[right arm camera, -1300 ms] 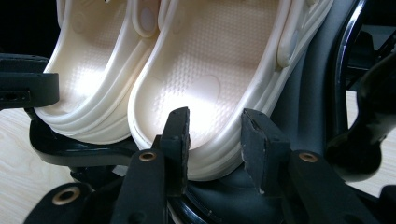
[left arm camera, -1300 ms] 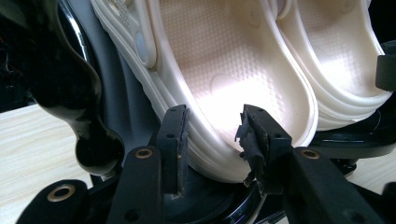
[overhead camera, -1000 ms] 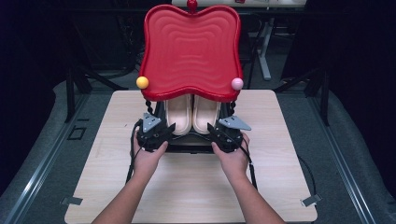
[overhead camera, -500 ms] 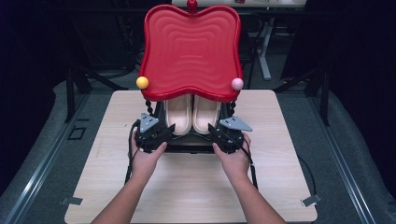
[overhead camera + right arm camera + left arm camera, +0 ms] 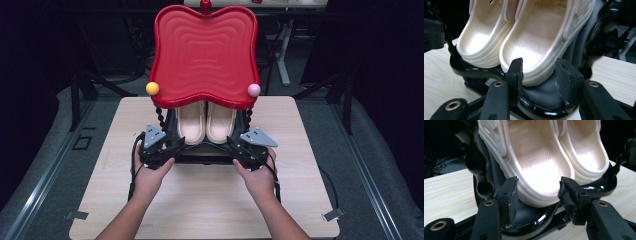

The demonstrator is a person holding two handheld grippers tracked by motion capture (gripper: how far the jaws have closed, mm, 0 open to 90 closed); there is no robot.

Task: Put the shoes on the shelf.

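My left gripper and right gripper stand apart-jawed, empty, at the heels of the cream clogs on the black rack (under a red tray). Contact looks absent, though it's hard to judge; a shallow bite could slip off the rounded heel.

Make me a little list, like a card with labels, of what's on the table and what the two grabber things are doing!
Surface: pale wooden table
Stand: glossy black rack with a wavy red plastic top tray
Knobs: yellow ball, pink ball
Shoes: pair of cream rubber clogs, side by side on the rack
Left gripper: open, jaws either side of one clog's heel
Right gripper: open, jaws either side of the other heel
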